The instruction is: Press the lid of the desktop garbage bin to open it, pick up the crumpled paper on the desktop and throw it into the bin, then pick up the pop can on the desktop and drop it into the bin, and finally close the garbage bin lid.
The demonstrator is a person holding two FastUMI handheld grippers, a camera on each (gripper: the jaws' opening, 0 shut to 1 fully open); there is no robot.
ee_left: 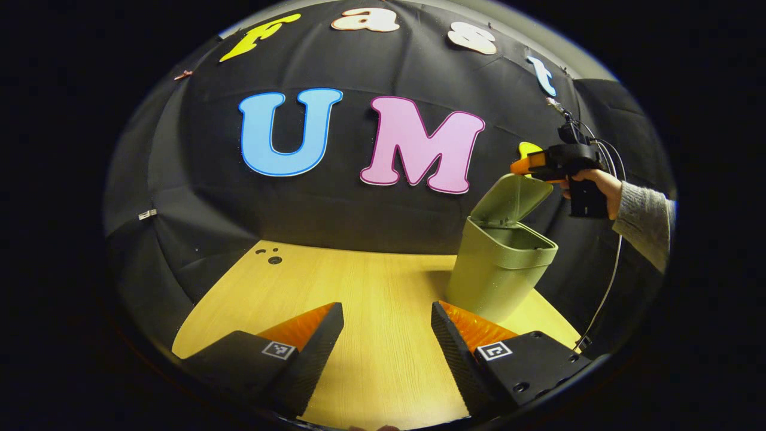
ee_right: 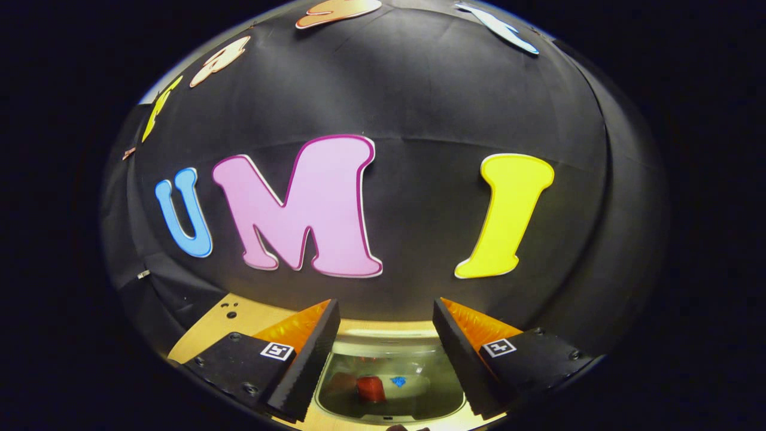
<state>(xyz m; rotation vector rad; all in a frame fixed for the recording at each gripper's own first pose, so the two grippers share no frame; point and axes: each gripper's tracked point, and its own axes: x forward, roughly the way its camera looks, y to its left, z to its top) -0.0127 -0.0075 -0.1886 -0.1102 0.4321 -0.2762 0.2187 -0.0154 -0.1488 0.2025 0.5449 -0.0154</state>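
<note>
The green desktop bin [ee_left: 499, 269] stands on the right part of the wooden table [ee_left: 371, 281], its lid [ee_left: 511, 200] tipped up and open. My left gripper [ee_left: 386, 308] is open and empty, low over the table, left of the bin. A hand [ee_left: 598, 182] holds my right gripper [ee_left: 526, 164] just above the raised lid. In the right gripper view, my right gripper [ee_right: 386, 305] is open and empty, straight over the bin's mouth [ee_right: 389, 345]. A red pop can [ee_right: 371, 388] lies inside the bin, beside a small blue mark. I cannot make out the crumpled paper.
A cable [ee_left: 610, 281] hangs from the right gripper down past the bin's right side. Small dark holes [ee_left: 272, 256] mark the table's far left corner. The booth wall rises close behind the bin.
</note>
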